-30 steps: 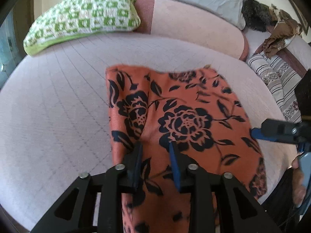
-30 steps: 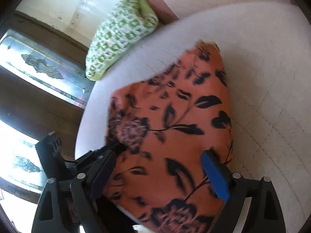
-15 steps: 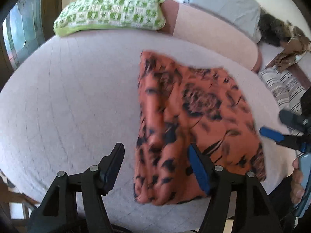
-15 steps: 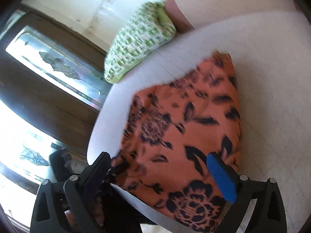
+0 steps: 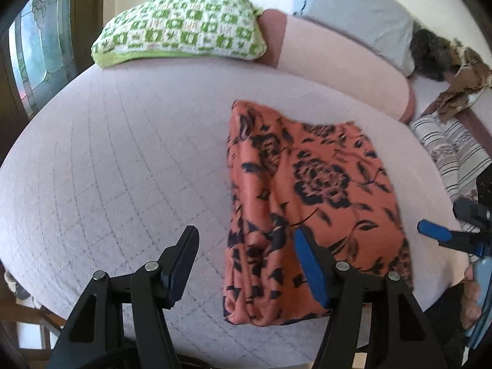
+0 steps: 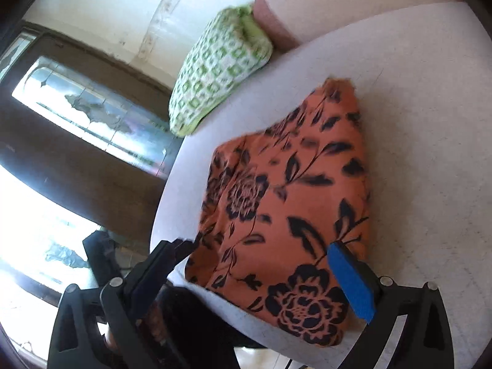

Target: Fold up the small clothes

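An orange cloth with black flowers [image 5: 310,196] lies folded into a rectangle on the pale quilted bed [image 5: 123,160], near its front edge. My left gripper [image 5: 246,261] is open and empty, above the cloth's near left edge. The right gripper's tips [image 5: 449,224] show at the right of this view. In the right wrist view the cloth [image 6: 289,203] lies flat, and my right gripper [image 6: 264,264] is open and empty over its near end.
A green and white checked pillow [image 5: 184,27] lies at the bed's far side, beside a pink bolster [image 5: 341,64] and a grey pillow [image 5: 356,12]. Striped and brown clothes [image 5: 455,141] are piled at the far right. A dark window frame [image 6: 77,141] stands left of the bed.
My left gripper opened, let go of the cloth and pulled back to the left. The cloth now lies flat. My right gripper stayed open and drew back a little.
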The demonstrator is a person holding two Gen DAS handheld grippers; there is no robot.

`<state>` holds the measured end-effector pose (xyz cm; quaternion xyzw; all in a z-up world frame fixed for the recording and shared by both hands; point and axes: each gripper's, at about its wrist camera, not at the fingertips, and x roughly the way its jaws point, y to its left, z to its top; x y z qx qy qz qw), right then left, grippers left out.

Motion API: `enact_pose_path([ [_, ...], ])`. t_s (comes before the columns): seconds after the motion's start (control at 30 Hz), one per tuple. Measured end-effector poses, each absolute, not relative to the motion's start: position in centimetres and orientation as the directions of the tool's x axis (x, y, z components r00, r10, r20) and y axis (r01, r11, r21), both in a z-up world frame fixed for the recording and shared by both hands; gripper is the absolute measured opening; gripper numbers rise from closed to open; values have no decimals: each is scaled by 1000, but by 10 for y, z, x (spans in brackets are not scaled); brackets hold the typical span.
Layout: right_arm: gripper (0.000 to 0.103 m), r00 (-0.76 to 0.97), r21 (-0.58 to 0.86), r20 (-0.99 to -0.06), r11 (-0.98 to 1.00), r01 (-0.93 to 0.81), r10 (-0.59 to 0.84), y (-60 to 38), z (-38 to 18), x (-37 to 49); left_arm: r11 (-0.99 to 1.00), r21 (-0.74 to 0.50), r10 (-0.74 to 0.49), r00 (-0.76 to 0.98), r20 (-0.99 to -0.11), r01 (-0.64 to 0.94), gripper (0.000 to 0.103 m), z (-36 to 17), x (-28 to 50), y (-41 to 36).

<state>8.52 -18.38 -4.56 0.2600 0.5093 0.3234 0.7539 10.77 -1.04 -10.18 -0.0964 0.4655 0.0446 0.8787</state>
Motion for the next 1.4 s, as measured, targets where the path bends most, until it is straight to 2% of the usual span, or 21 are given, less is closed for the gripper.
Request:
enact_pose_path([
  [0.1, 101, 209, 716, -643, 675, -177, 736, -175, -80, 89, 974, -117, 7, 541, -841, -195, 65, -108, 103, -7],
  [0.23, 101, 250, 702, -640, 686, -193, 726, -174, -52, 85, 977, -89, 32, 546, -837, -194, 66, -106, 103, -5],
  [0.37, 101, 268, 705, -600, 656, -268, 754, -166, -36, 84, 978, -83, 37, 546, -837, -194, 66, -107, 104, -6],
  [0.43, 102, 199, 684, -659, 688, -241, 725, -159, -64, 91, 977, -89, 30, 543, -839, -192, 66, -109, 106, -8],
  [0.47, 102, 177, 660, -698, 720, -217, 693, -157, -77, 95, 976, -100, 21, 542, -840, -192, 66, -108, 106, -6],
  [0.63, 102, 315, 668, -627, 700, -252, 712, -180, -41, 97, 966, -176, -32, 586, -810, -191, 72, -96, 115, 16],
  [0.7, 102, 358, 646, -643, 730, -221, 677, -196, -40, 111, 957, -227, -77, 596, -799, -181, 73, -94, 126, 29],
  [0.87, 102, 316, 685, -676, 726, -64, 666, -220, -84, 151, 951, -278, -167, 532, -830, -136, 77, -128, 159, 45],
  [0.93, 102, 283, 685, -682, 725, -76, 674, -208, -111, 164, 950, -288, -203, 465, -862, -119, 75, -148, 166, 41],
  [0.97, 101, 262, 676, -694, 732, -82, 670, -201, -118, 166, 948, -301, -220, 479, -850, -100, 71, -150, 166, 39],
  [1.0, 97, 270, 650, -707, 751, -116, 654, -194, -115, 165, 946, -314, -241, 482, -842, -76, 48, -150, 166, 38],
  [1.03, 66, 256, 657, -698, 740, -145, 669, -189, -111, 164, 936, -347, -283, 467, -838, -56, 39, -150, 167, 37],
  [1.1, 54, 224, 639, -716, 750, -171, 661, -182, -107, 164, 945, -324, -267, 467, -843, -44, 31, -146, 166, 33],
  [1.13, 45, 217, 631, -720, 752, -192, 659, -182, -103, 165, 950, -311, -259, 471, -843, -35, 28, -141, 165, 30],
  [1.23, 35, 247, 626, -706, 748, -222, 664, -196, -81, 164, 951, -309, -260, 514, -817, -9, 27, -119, 160, 18],
  [1.4, 34, 358, 577, -674, 763, -291, 646, -230, -21, 169, 948, -303, -297, 612, -733, 98, 27, -67, 160, -16],
])
